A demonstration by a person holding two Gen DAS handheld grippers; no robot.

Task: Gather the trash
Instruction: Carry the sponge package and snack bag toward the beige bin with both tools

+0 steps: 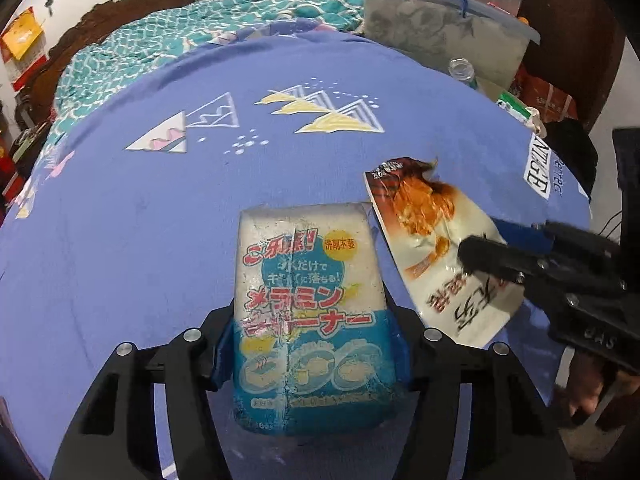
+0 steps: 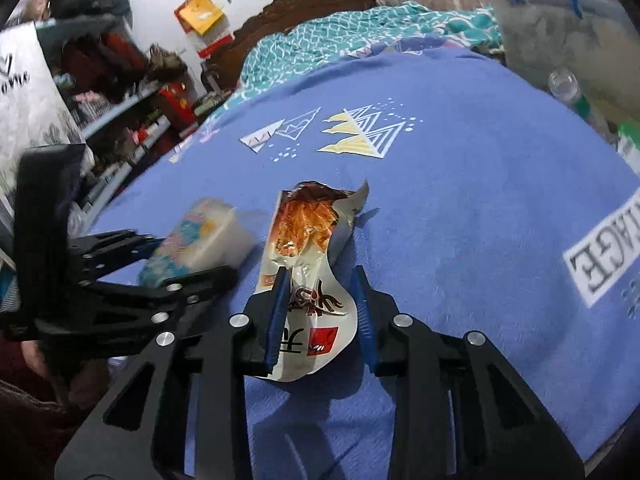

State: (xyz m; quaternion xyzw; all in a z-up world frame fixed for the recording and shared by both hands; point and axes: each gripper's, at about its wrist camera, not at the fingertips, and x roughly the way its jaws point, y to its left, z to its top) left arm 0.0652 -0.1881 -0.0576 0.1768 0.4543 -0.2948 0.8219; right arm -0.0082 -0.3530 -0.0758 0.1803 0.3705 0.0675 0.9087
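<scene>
Two wrappers: sponge pack (image 1: 312, 312) clamped, snack wrapper (image 2: 308, 276) straddled.

The blue cloth (image 1: 160, 240) covering the bed looks soft and matt, faintly napped, with flat printed triangles. The sponge pack (image 1: 308, 300) wears a thin crinkled plastic film, its print scuffed and cracked. At its 3 o'clock the torn snack wrapper (image 1: 432, 236) is glossy foil-like plastic, catching glare. The left gripper (image 1: 312, 344) is matt black plastic with shiny metal bolt heads and blue pads. At 1 o'clock, a cloudy translucent plastic storage box (image 1: 440, 36). The headboard (image 2: 304, 4) looks like dark carved wood.
</scene>
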